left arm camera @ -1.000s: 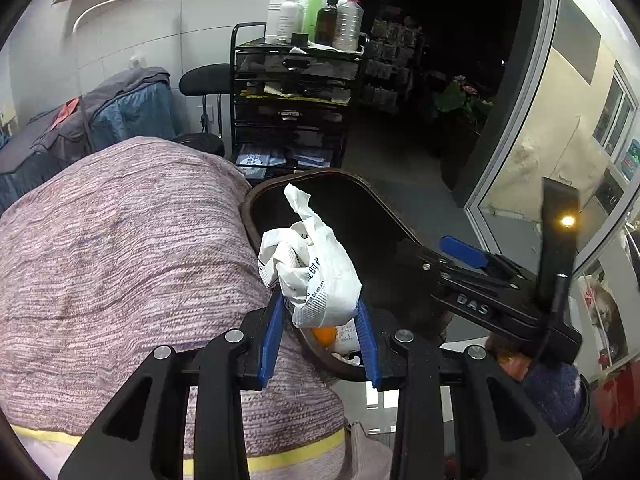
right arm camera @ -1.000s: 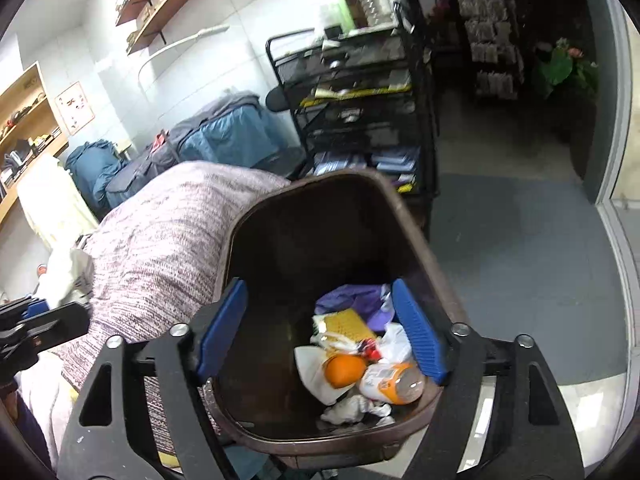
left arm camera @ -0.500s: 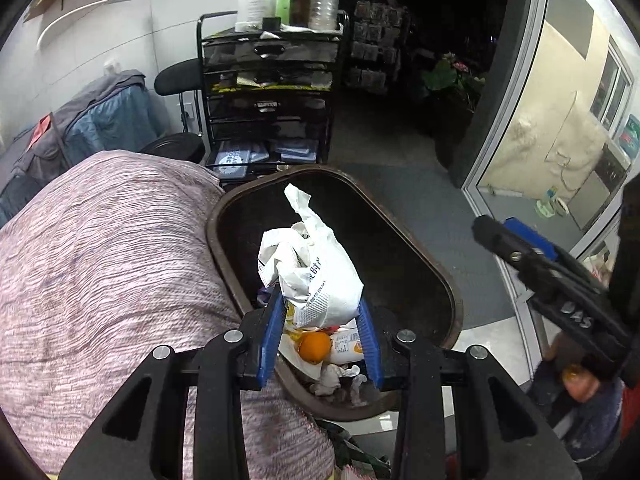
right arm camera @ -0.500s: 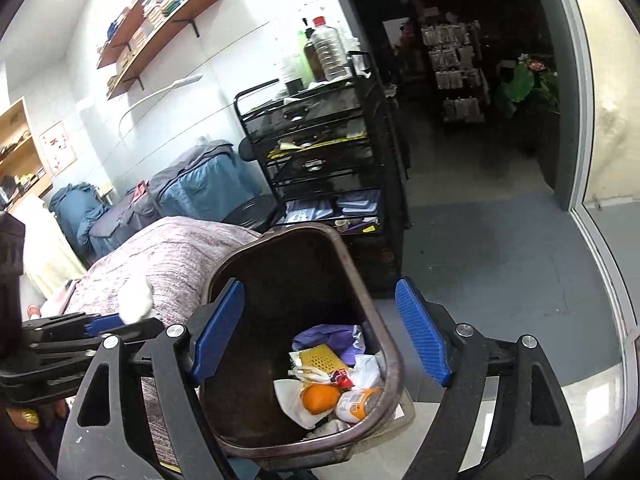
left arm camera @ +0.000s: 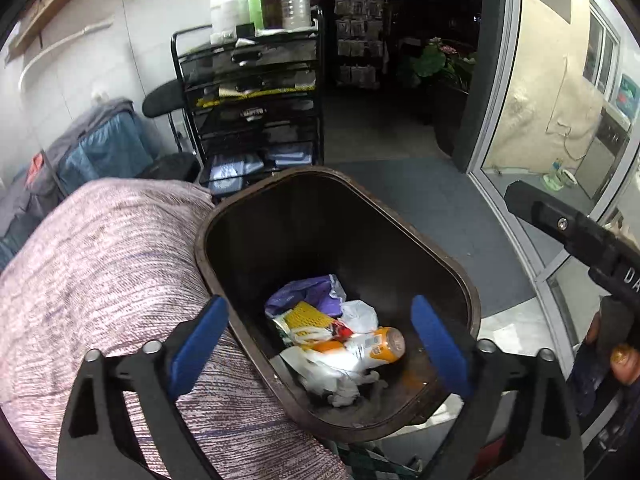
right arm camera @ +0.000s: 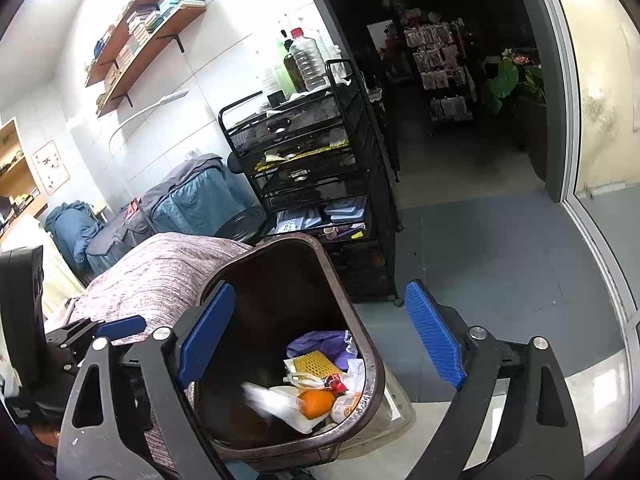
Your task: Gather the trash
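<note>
The trash bin [left arm camera: 400,248] is dark brown inside and at its rim. Its litter is mixed — a purple wrapper [left arm camera: 308,292], yellow mesh [left arm camera: 310,314], white bags [left arm camera: 332,364], an orange fruit [right arm camera: 317,403]. The cushion [left arm camera: 100,280] is mottled pink-grey; gripper pads [left arm camera: 198,346] are blue — the cart [left arm camera: 256,120] is black.

Count at the bin
One brown bin [left arm camera: 436,248]; one orange [right arm camera: 317,402]; one orange-labelled bottle [left arm camera: 384,346]; one purple wrapper [left arm camera: 304,294]; two grippers [left arm camera: 320,344] [right arm camera: 320,344]; one black cart [right arm camera: 320,168].
</note>
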A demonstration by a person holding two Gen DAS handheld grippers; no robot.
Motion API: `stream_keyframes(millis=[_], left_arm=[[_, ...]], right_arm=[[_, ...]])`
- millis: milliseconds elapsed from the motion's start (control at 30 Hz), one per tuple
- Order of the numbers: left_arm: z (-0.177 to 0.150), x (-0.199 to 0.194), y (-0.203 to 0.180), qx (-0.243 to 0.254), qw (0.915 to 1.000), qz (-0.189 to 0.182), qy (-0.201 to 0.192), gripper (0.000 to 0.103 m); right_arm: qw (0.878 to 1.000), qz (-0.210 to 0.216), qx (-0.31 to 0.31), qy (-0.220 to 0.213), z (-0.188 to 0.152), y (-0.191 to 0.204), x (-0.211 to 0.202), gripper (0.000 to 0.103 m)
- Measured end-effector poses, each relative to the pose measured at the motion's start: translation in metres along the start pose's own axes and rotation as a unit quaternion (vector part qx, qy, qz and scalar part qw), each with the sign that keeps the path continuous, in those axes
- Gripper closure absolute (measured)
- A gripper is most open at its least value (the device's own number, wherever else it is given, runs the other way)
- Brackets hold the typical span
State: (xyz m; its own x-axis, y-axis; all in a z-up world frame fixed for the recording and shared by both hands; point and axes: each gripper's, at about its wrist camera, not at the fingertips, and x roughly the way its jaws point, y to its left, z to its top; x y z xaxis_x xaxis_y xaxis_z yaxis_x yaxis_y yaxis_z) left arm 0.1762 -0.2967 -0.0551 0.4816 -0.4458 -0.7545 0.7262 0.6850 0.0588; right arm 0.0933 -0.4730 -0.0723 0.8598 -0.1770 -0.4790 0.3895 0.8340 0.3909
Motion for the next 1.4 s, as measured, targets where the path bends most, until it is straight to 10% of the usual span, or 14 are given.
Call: stream_keyframes(millis=[700, 1400], left_arm=[[-0.033, -0.097, 0.025, -0.056, 0.9875, 0.068, -0.130, 0.006], [-0.131, -0.196, 0.088, -0.197, 0.9273, 0.212, -0.237, 0.006]], right_arm=[[0.997, 0.025, -0.046, -0.065, -0.006, 0.035, -0.028, 0.006], [0.966, 0.090, -0.179, -0.162, -0.066, 0.161, -0.088, 0.006]])
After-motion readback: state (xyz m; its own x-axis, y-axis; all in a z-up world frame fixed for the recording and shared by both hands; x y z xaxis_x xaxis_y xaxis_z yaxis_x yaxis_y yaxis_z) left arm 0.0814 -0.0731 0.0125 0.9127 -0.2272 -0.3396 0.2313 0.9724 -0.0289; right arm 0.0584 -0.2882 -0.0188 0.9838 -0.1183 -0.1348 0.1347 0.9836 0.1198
